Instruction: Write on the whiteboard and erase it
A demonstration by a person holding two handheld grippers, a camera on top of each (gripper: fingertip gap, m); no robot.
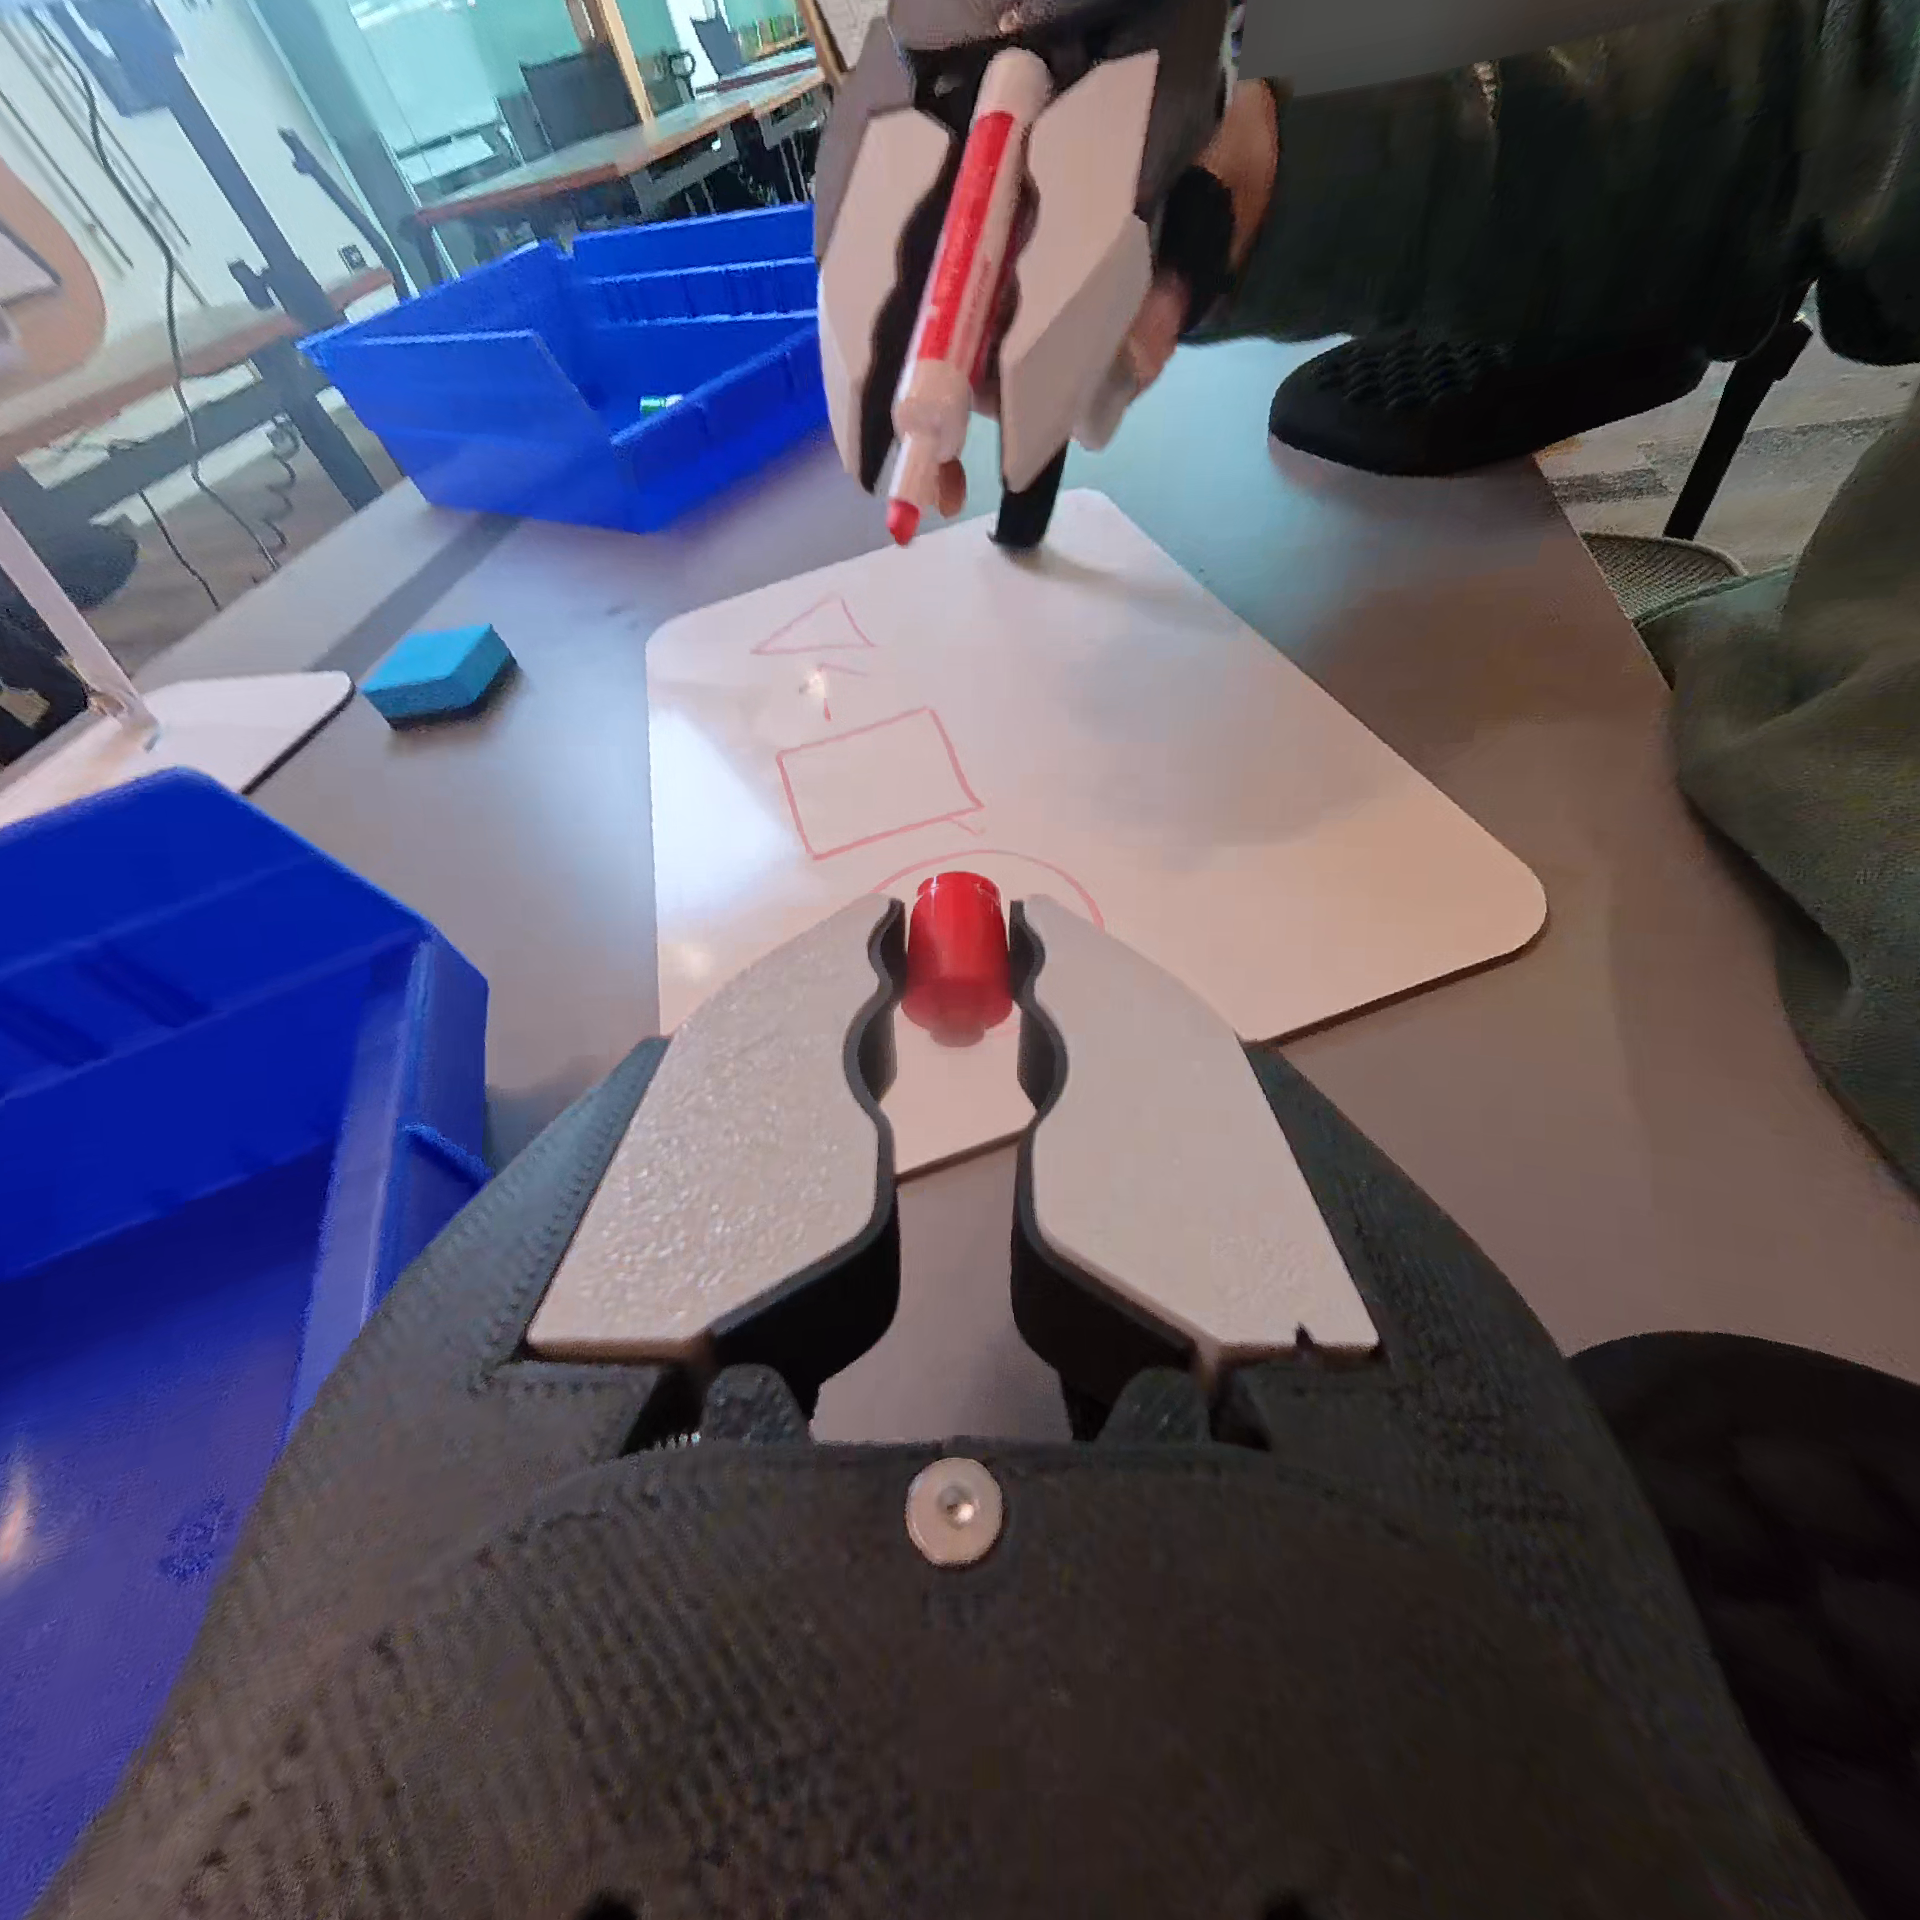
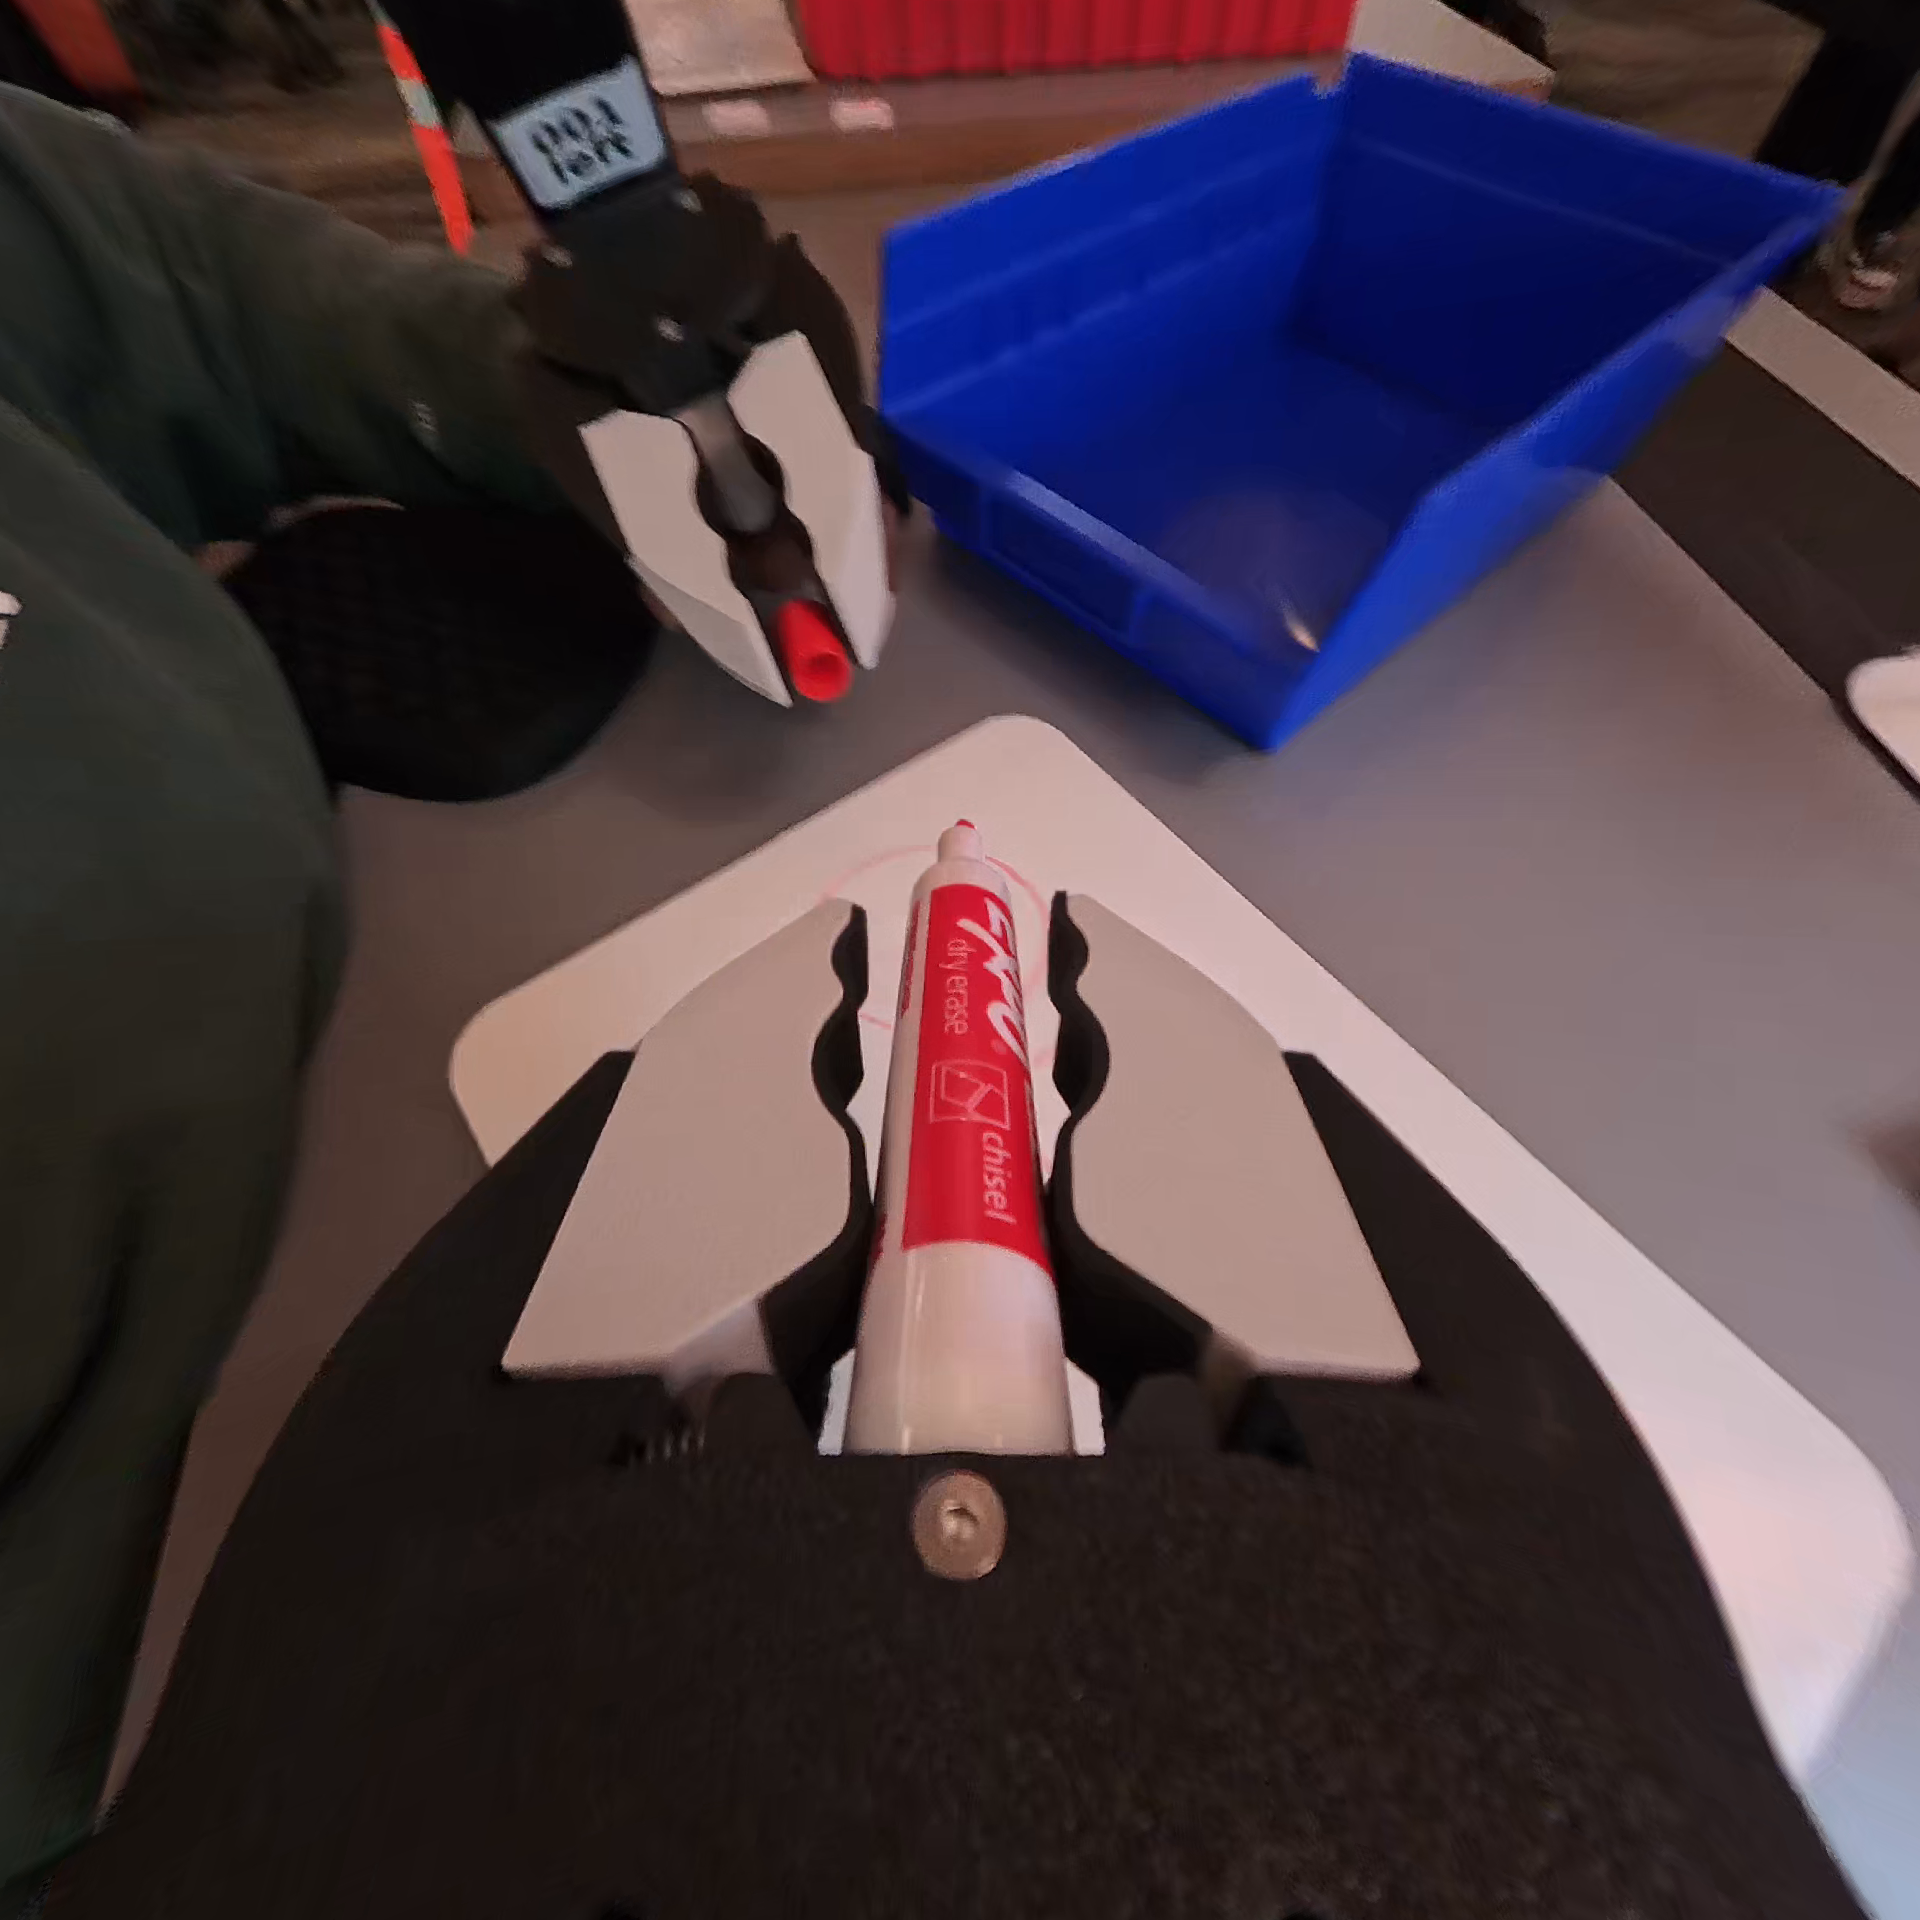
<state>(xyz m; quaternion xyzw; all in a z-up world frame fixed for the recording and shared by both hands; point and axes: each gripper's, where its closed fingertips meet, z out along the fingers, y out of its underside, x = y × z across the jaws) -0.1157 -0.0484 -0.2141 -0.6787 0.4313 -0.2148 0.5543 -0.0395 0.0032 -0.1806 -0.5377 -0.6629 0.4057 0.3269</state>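
We had the left gripper (image 1: 956,961) pinching the red cap (image 1: 956,966) over the whiteboard's (image 1: 1195,748) near edge. Right gripper (image 2: 956,935) clamped the uncapped, labelled red marker (image 2: 961,1091) above it. Eraser (image 1: 438,675) lay on the bench's (image 1: 1455,1143) left side.

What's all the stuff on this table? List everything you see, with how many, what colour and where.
Whiteboard: one, white, table centre, with red triangle, square and circle drawn.
Marker: one, red and white, uncapped, in right gripper.
Cap: one, red, in left gripper.
Eraser: one, blue, left of whiteboard.
Bins: two, blue, left side.
Second board: one, white, far left.
Table: one, grey.
Grippers: left, right, grey and black.
Sleeves: dark green.
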